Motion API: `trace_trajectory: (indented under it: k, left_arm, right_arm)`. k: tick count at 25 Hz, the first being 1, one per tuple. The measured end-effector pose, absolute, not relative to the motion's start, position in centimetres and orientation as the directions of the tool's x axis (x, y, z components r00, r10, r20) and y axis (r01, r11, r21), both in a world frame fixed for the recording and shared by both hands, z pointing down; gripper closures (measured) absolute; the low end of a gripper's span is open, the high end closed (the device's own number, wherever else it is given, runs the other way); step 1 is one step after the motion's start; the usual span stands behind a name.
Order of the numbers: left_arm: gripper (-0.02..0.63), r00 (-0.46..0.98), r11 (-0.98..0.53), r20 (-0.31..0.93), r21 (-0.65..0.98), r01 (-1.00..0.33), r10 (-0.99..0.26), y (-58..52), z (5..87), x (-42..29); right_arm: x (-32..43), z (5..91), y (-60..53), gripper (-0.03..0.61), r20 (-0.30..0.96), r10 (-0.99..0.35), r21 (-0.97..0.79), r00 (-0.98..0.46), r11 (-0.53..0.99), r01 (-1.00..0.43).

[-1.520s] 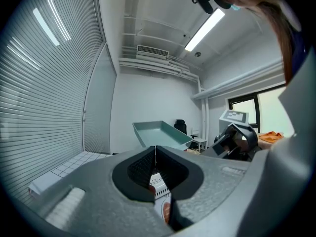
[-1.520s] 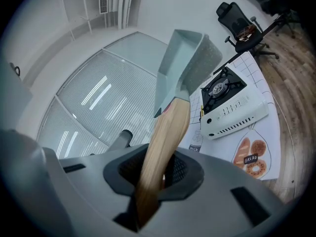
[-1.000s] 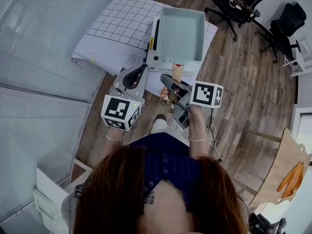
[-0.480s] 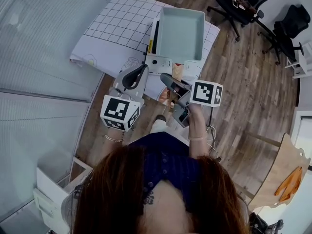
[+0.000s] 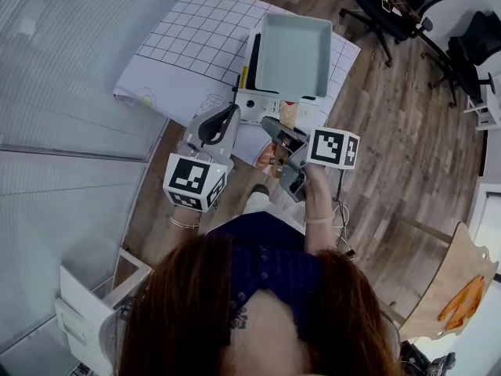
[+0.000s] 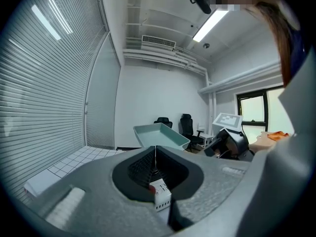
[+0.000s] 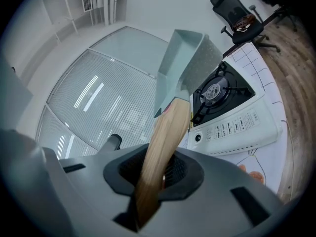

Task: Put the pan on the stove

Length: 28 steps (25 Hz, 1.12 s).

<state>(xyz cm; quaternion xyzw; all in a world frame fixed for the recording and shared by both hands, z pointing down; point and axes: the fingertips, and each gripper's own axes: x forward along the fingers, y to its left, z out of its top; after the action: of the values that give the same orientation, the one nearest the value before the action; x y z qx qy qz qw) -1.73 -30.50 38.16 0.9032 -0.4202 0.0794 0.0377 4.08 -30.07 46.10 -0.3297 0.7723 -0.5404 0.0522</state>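
Note:
A pale teal square pan (image 5: 294,52) with a wooden handle (image 5: 286,116) hangs tilted in the air above a white portable gas stove (image 5: 257,104). My right gripper (image 5: 275,135) is shut on the handle (image 7: 165,142). In the right gripper view the pan (image 7: 183,65) rises to the left of the black burner (image 7: 216,90), and the stove's control panel (image 7: 236,128) faces me. My left gripper (image 5: 226,114) is shut on nothing, just left of the stove's front. The left gripper view shows the pan (image 6: 160,135) held up ahead of its closed jaws.
The stove stands on a white gridded mat (image 5: 188,41) on the table. Black office chairs (image 5: 395,2) stand on the wood floor at the far right. A glass wall with blinds (image 5: 55,92) runs along the left. A wooden board (image 5: 458,276) sits at the lower right.
The pan has drifted slightly right and away, so more of the stove's front panel shows beneath it. Both grippers keep the same state.

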Motion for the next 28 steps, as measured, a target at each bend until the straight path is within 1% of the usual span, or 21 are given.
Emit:
trace_trajectory:
  k: [28]
  left_arm:
    - [0.601, 0.586, -0.599, 0.227, 0.014, -0.8, -0.778, -34.1, 40.4, -2.4]
  right_arm:
    - [4.8, 51.6, -34.6, 0.502, 0.311, -0.511, -0.893, -0.802, 0.132, -0.43]
